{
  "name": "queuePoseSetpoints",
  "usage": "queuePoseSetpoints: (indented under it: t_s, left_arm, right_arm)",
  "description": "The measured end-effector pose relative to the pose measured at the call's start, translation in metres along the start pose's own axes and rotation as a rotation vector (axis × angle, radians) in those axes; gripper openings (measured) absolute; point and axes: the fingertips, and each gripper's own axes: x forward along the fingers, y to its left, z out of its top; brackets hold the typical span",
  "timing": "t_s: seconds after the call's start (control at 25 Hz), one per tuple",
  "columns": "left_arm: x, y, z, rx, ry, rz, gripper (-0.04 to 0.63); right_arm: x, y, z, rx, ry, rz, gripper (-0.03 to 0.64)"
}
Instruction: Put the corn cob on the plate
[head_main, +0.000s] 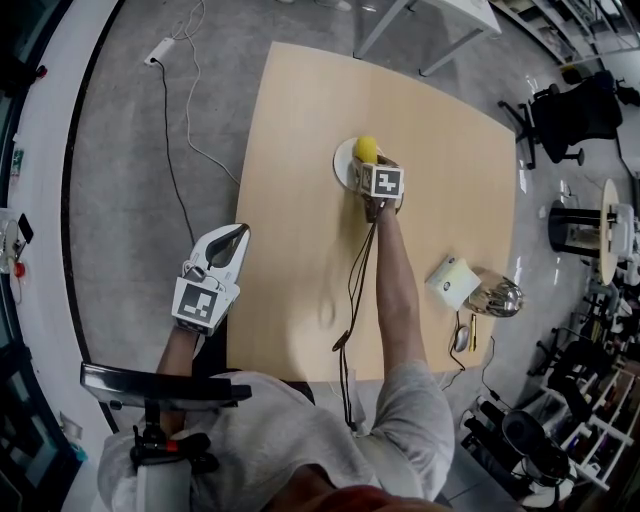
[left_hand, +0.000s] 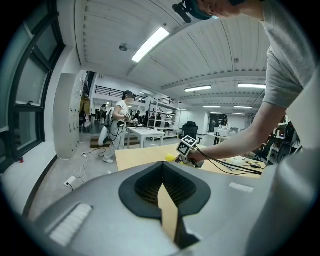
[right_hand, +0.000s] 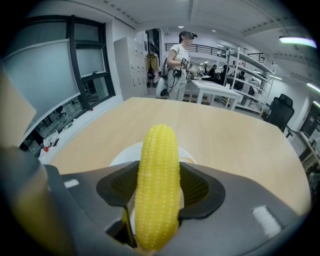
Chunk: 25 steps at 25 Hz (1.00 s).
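— Two grippers: what is each doing?

— Right gripper (right_hand: 158, 199) is clamped on the corn (right_hand: 159, 170). The cob sits lengthwise between its jaws and pokes out well past their tips.

— And the plate?

— White plate (right_hand: 124, 156) lies on the table (head_main: 300, 220), just under and ahead of those jaws. From the head view the corn hangs over it. Whether the two touch, I cannot tell.

— What about the left one?

— Left gripper (head_main: 238, 236) has its jaws drawn together, with only a thin sliver between them and nothing in it. It is well back from the right gripper and off to its left, at the table's left edge, with its tips pointing across the tabletop.
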Motion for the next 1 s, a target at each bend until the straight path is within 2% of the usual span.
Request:
queuePoseSetpoints:
  t_s: [0.68,0.8,1.0]
  left_arm:
    - [-0.0026,-0.0012,0.0015,0.013,-0.009,0.003,0.02]
    - [-0.0058,-0.0004,0.0021,0.014,-0.011,0.007,0.02]
    - [-0.0094,-0.0013,0.006,0.02,-0.018,0.012,0.02]
  right_arm:
    - [0.0075,0.0033,-0.0021,0.008,-0.006,0.011,0.258]
    - [0.0097,0.0024,0.0021,-0.028,-0.036,-0.01,0.261]
    - [0.0002,0.0011,-0.0012,-0.042,-0.014,-0.046,0.272]
